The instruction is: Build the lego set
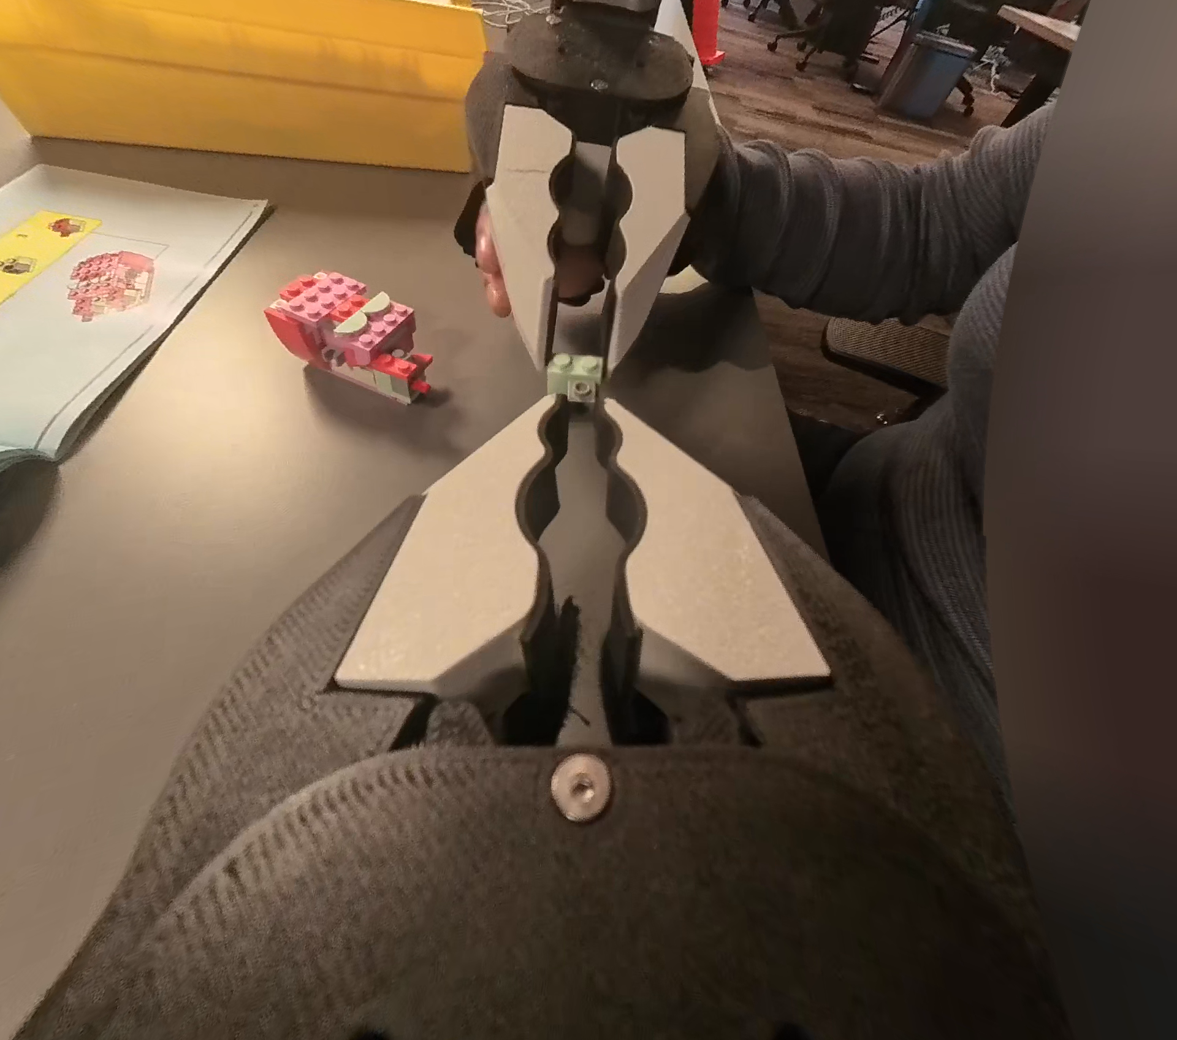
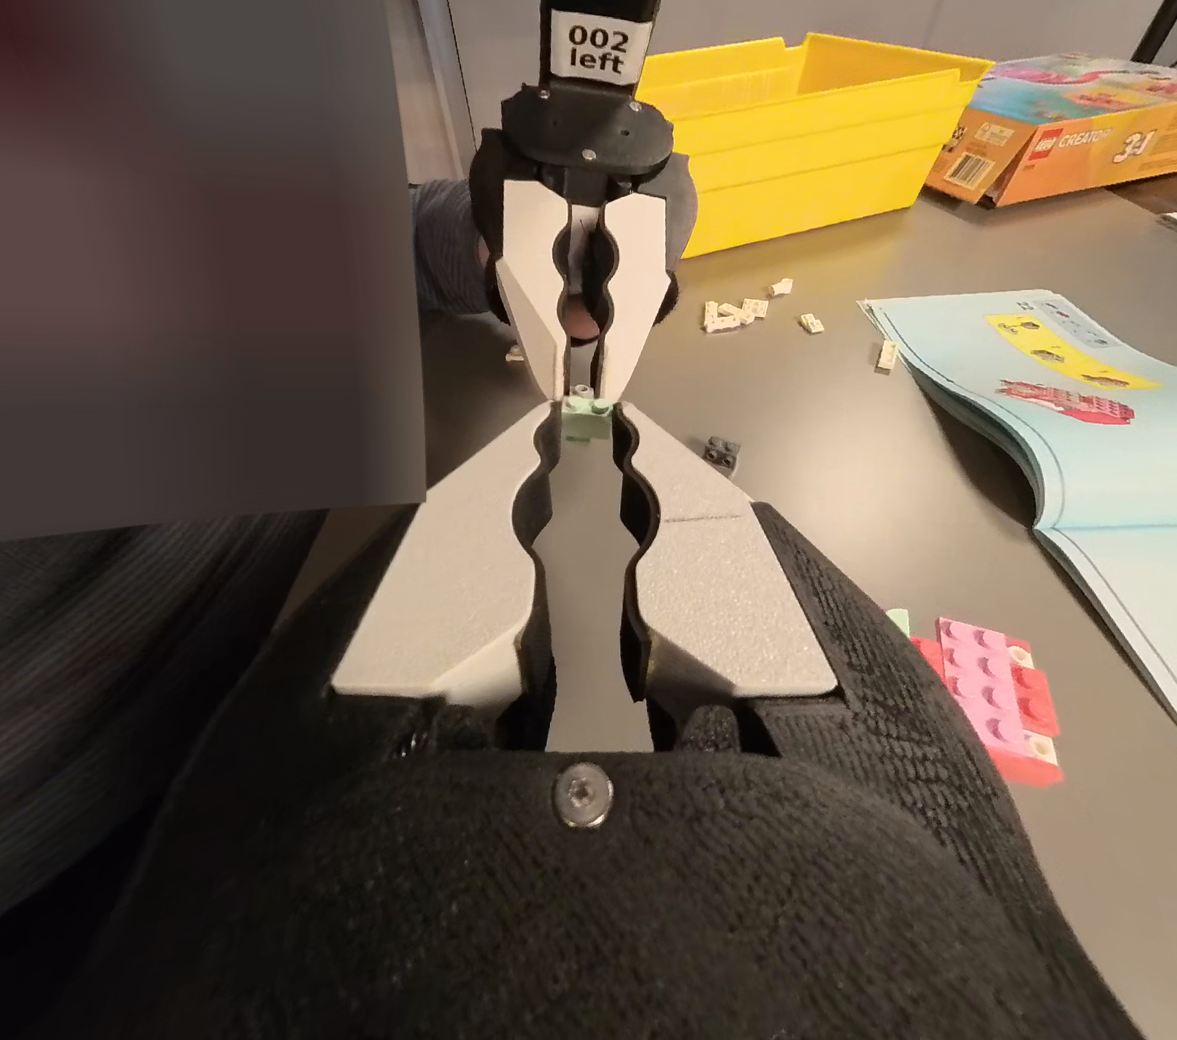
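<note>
- At frame centre, a pale green brick (image 2: 587,423) is pinched by the right gripper (image 2: 587,415).
- A small grey brick (image 1: 581,390), stuck to it, is pinched by the left gripper (image 1: 578,403).
- A red-pink brick model (image 1: 347,328) is seen at centre left on the table (image 1: 191,500).

Matt table (image 1: 191,500) — glossy plastic bricks (image 1: 347,328)

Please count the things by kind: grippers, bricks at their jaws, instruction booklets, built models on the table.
Grippers: 2, left gripper, right gripper
Bricks at the jaws: 2, pale green brick, small grey piece
Instruction booklet: 1
Red-pink model: 1
Total: 6
</note>
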Available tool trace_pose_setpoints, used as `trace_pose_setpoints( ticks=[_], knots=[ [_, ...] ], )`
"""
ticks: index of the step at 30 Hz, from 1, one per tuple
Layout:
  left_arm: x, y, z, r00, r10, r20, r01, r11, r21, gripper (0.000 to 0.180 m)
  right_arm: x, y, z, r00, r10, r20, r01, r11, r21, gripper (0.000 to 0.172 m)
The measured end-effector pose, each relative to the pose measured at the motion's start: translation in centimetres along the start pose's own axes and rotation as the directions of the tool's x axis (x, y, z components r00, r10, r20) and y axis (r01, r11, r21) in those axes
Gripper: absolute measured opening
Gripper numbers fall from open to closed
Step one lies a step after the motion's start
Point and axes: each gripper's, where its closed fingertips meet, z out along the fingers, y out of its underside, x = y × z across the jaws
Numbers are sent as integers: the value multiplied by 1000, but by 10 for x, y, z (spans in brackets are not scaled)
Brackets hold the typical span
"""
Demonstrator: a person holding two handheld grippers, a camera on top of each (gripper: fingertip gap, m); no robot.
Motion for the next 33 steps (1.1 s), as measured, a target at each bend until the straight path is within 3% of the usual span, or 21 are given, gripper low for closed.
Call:
trace_pose_setpoints(
  ticks=[3, 8, 11, 16, 20, 23, 26, 33],
  knots=[
    [-2, 1, 0, 1000, -26, -1, 26, 1000, -1, 7, 1, -3, -3, 1000, 13, -1, -13, 1000, 26, 28],
    [-5, 4, 0, 997, -79, -14, 79, 997, -4, 6, 3, 0, -3, 999, -12, -35, 12, 1000, 3, 14],
    [-11, 10, 2, 996, -86, 18, 87, 996, -38, 7, 11, 7, -3, 997, 2, -72, -4, 1000, -23, 15],
    [-27, 33, 7, 989, -3, 146, 30, 983, -179, 7, 29, 2, -22, 970, 34, -242, -35, 999, 3, 20],
    [-28, 48, 14, 985, 47, 165, -4, 968, -251, 7, 25, 19, -55, 922, 38, -384, -80, 992, -94, 24],
    [-30, 59, 16, 977, 109, 185, -44, 945, -324, 7, 0, 49, -73, 921, 88, -379, -181, 959, -217, 26],
    [-29, 63, 18, 973, 139, 182, -67, 933, -355, 7, -16, 75, -85, 931, 36, -363, -160, 934, -318, 27],
    [-29, 66, 18, 982, 88, 168, -21, 932, -363, 11, -23, 93, -76, 963, 26, -267, -140, 898, -417, 29]
  ],
)
